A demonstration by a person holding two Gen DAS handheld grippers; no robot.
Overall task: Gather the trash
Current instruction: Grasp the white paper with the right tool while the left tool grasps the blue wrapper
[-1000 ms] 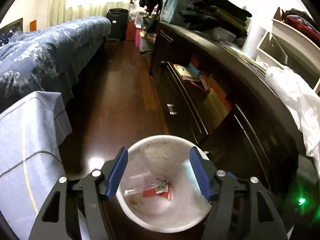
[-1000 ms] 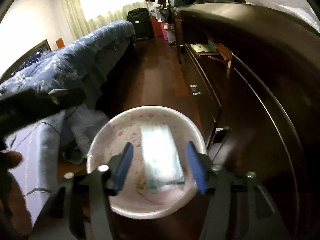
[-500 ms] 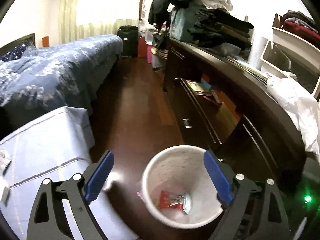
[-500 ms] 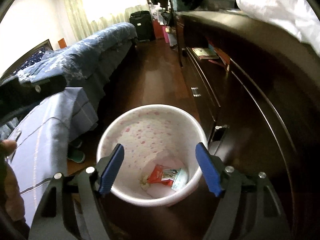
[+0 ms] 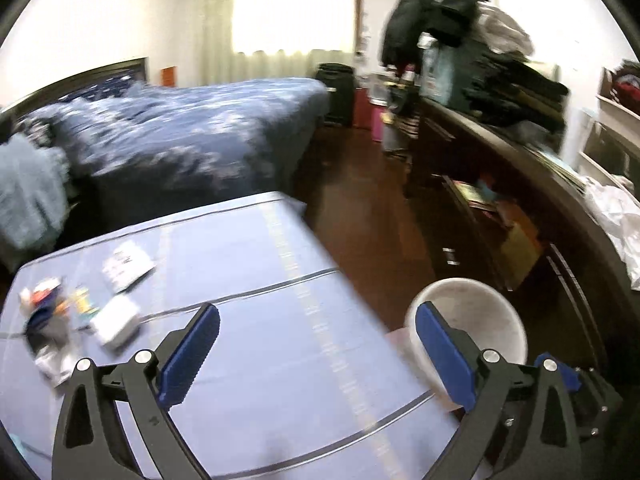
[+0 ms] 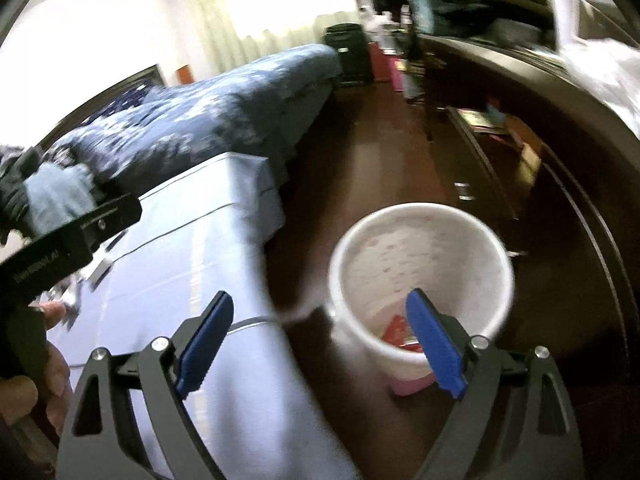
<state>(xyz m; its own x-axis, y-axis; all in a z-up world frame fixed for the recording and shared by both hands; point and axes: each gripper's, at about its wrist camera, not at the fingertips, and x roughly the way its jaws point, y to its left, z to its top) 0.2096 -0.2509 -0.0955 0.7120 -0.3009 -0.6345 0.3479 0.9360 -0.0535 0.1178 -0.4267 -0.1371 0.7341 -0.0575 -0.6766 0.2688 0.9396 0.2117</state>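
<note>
A white trash bin (image 6: 420, 264) stands on the dark floor beside the cloth-covered table; a red wrapper (image 6: 394, 330) lies in its bottom. The bin also shows in the left wrist view (image 5: 476, 316). My left gripper (image 5: 316, 344) is open and empty above the light blue tablecloth (image 5: 256, 320). Several pieces of trash lie at the table's left: a white packet (image 5: 126, 266), a white box (image 5: 116, 324) and small coloured wrappers (image 5: 52, 304). My right gripper (image 6: 320, 344) is open and empty, between the table edge and the bin.
A bed with a blue floral cover (image 5: 180, 136) stands behind the table. A long dark cabinet (image 5: 520, 208) with open drawers runs along the right, with clothes piled on top. A black suitcase (image 5: 338, 92) stands at the far end of the floor.
Both grippers have opened and let their items fall into the bin, then swung left and up from the bin toward the table. The trash on the table has come into the left view.
</note>
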